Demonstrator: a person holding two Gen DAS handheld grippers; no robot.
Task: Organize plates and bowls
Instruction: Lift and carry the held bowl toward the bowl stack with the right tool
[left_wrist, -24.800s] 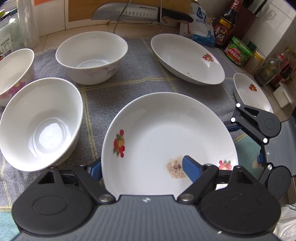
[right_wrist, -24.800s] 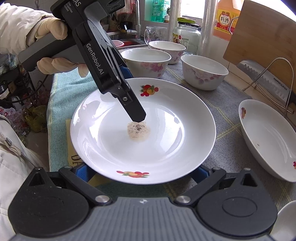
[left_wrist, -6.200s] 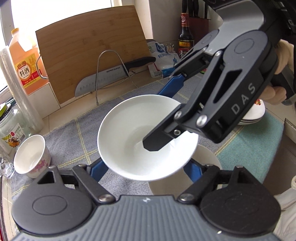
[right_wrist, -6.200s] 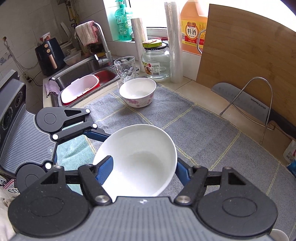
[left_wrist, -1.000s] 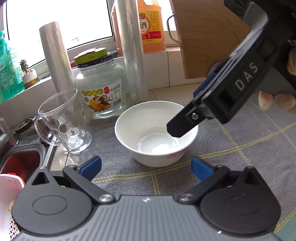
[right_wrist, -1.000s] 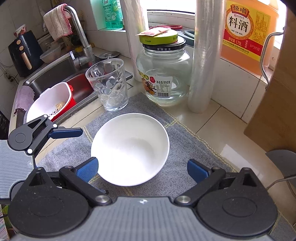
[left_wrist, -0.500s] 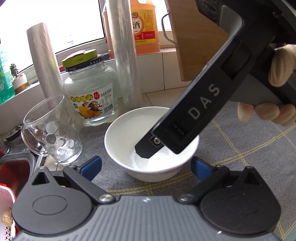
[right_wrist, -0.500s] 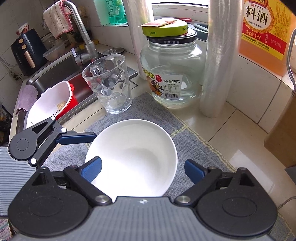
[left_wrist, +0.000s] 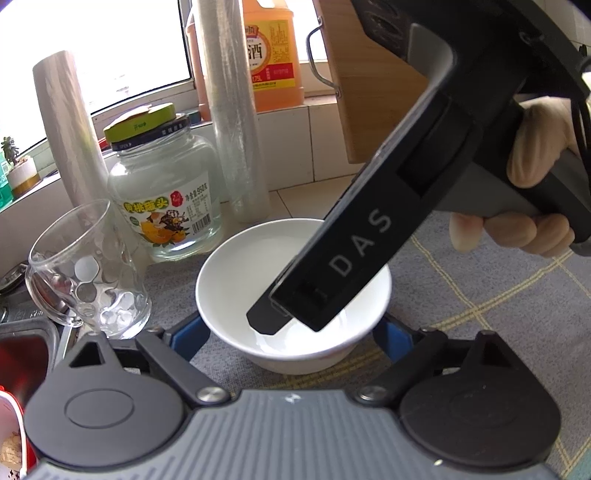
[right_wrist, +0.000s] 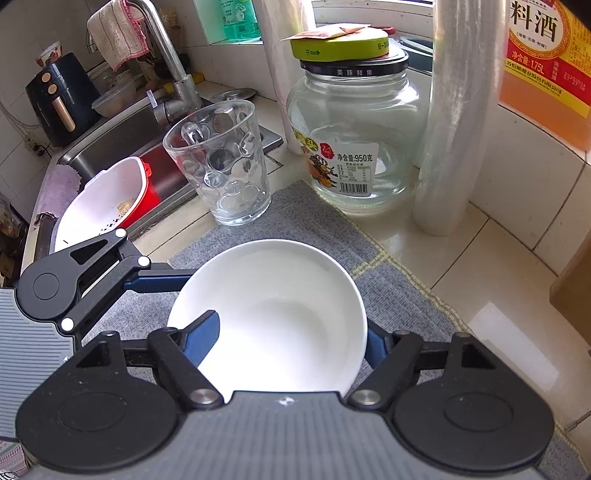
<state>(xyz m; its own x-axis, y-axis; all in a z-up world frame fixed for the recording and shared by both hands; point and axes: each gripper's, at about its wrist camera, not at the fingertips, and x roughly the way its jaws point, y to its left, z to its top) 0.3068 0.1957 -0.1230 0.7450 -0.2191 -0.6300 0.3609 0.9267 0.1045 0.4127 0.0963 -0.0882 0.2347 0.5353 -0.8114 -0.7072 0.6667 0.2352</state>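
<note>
A white bowl (left_wrist: 240, 273) (right_wrist: 280, 317) stands upright on the grey checked mat (left_wrist: 461, 295), near the mat's corner by the sink. My left gripper (left_wrist: 288, 328) straddles it, a blue pad close to the outer wall on each side, and its jaws are closing. From above, my right gripper (right_wrist: 290, 332) is also closing, its left finger (left_wrist: 269, 321) dipped inside the bowl and its right pad outside the wall. In the right wrist view one left finger (right_wrist: 159, 282) reaches the bowl's left rim. A gloved hand (left_wrist: 535, 166) holds the right gripper.
A dimpled glass mug (right_wrist: 221, 166) and a big glass jar (right_wrist: 354, 140) stand just beyond the bowl. Two cling-film rolls (left_wrist: 236, 129), an orange bottle (left_wrist: 273, 55) and a wooden board (left_wrist: 369, 92) line the wall. The sink holds a red-and-white colander (right_wrist: 103, 199) at the left.
Both pairs of jaws have narrowed round the bowl. The right gripper has come down and forward, so one finger now sits inside the bowl. The bowl has stayed in place.
</note>
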